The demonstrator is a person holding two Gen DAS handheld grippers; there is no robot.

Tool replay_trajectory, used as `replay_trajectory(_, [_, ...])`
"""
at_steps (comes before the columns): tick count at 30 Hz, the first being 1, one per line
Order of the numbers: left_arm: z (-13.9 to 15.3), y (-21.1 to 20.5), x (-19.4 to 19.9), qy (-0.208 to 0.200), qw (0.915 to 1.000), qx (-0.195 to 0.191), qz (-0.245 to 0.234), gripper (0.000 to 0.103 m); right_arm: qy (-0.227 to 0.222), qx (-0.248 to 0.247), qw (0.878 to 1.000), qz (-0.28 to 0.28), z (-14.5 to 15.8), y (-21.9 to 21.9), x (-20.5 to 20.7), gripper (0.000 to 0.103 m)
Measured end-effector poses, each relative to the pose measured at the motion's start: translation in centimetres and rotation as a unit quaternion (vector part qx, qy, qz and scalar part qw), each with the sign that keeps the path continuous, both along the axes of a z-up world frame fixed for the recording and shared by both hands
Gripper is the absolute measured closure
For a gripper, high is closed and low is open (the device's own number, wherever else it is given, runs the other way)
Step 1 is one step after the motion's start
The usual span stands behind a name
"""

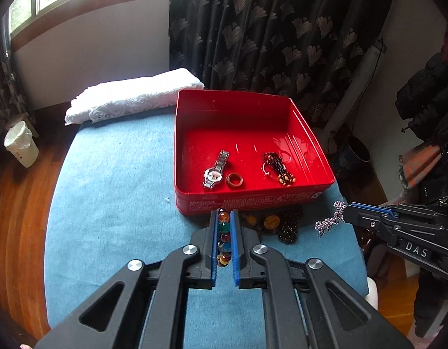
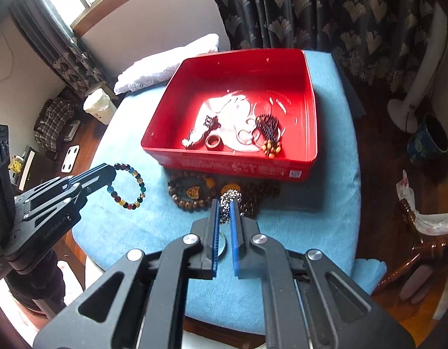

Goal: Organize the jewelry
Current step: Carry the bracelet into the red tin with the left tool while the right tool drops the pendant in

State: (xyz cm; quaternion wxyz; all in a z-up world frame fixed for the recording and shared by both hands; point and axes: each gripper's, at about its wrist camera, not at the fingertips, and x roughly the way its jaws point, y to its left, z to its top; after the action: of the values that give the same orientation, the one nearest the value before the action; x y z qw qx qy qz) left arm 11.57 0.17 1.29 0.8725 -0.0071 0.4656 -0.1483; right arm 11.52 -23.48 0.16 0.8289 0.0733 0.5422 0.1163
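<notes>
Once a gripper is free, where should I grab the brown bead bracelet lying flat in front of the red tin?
Take the brown bead bracelet on its near-left arc, coming straight down from above. It lies flat as an open loop on the blue cloth, so one finger can drop inside the ring. Its right side crowds the amber pendant and the red tin.

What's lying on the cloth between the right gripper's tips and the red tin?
In the right wrist view, brown beaded bracelets and amber pendants lie on the blue cloth between the right gripper, shut on a silver chain, and the red tin.
</notes>
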Motion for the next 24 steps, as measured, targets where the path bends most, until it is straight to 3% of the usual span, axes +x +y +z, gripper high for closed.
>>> replay_trajectory(9, [1.9,-1.7,4.9,-0.032,0.9994,-0.009,-0.004,0.095,-0.038,-0.013,0.999,-0.004,2.3,-0.6,4.7,0.097])
replay_trajectory(13, [1.9,-2.2,8.0,-0.029,0.9993,-0.023,-0.008,0.095,-0.044,-0.012,0.999,-0.007,2.3,-0.9,7.0,0.097])
replay_trajectory(24, [-3.2,-4.1,12.9,0.025,0.9996,-0.009,-0.008,0.095,0.004,-0.004,1.000,-0.010,-3.2,-1.4,12.7,0.097])
